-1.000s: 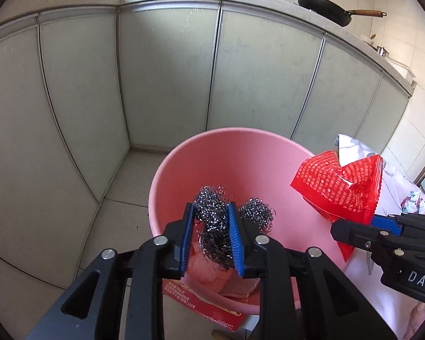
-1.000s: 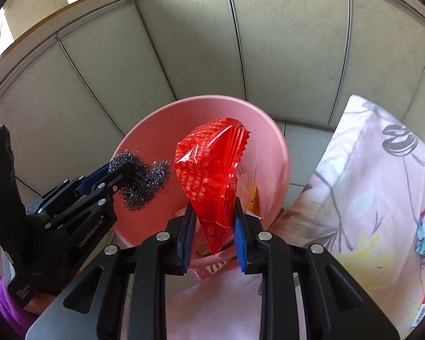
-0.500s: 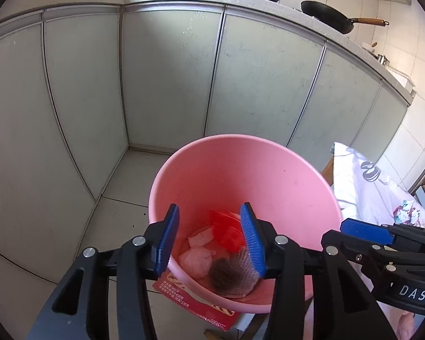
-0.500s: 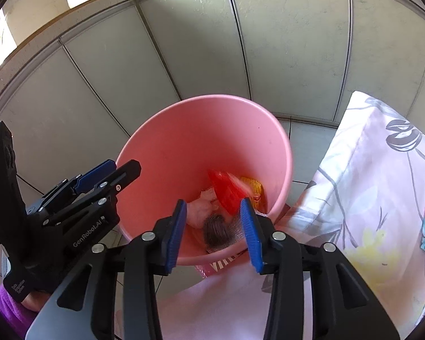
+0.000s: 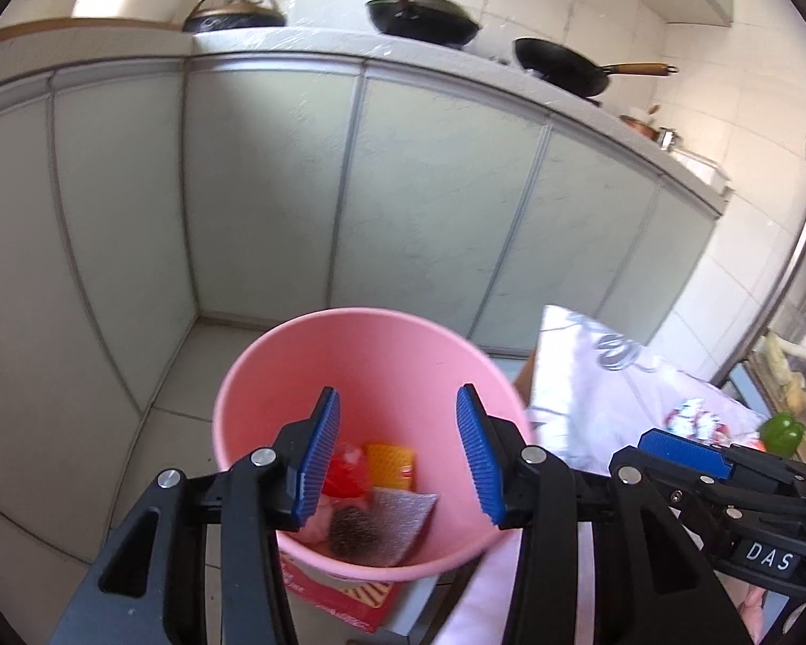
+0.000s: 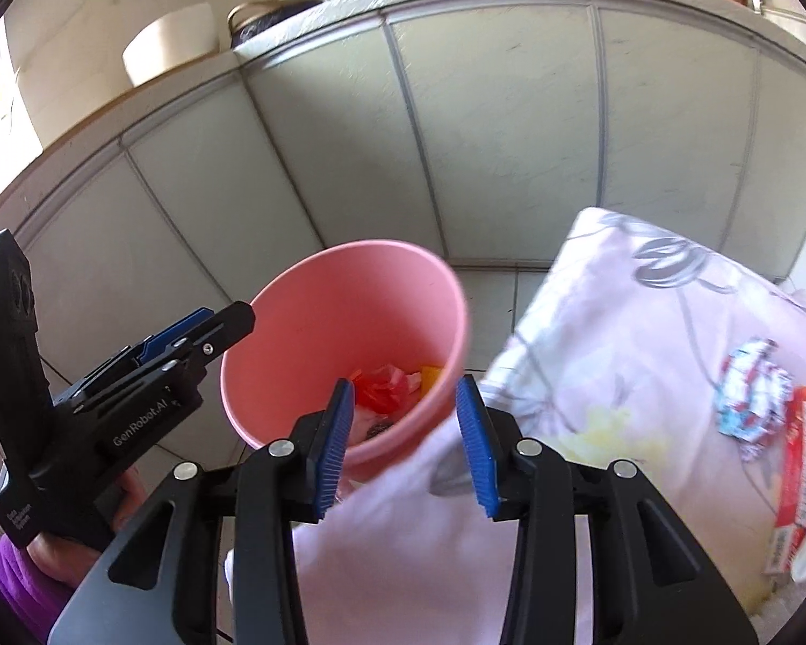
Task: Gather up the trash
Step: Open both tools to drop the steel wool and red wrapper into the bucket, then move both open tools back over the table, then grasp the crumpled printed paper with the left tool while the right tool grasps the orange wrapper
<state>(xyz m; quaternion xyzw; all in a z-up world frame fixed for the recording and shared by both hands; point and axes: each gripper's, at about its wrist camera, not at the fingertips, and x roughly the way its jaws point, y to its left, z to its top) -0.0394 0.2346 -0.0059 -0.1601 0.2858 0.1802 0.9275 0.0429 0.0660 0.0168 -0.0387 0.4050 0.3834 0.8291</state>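
Left tool [image 5: 397, 454] and right tool [image 6: 403, 443] spread wide, both empty, above pink bin [image 5: 274, 371]. Bin upright on floor, mouth up, beside desk edge [image 6: 516, 344]; steel wool [image 5: 354, 529] and red wrapper [image 6: 381, 389] inside.

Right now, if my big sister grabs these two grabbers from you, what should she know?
Left gripper: jaws open, holding nothing, above the pink bin.
Right gripper: jaws open, holding nothing, at the bin's near rim.
In the bin: steel wool scrubber, red wrapper, a yellow piece, a silvery pouch.
Left to collect: the crumpled blue-and-white wrapper and red-and-white packet on the pink floral tablecloth.
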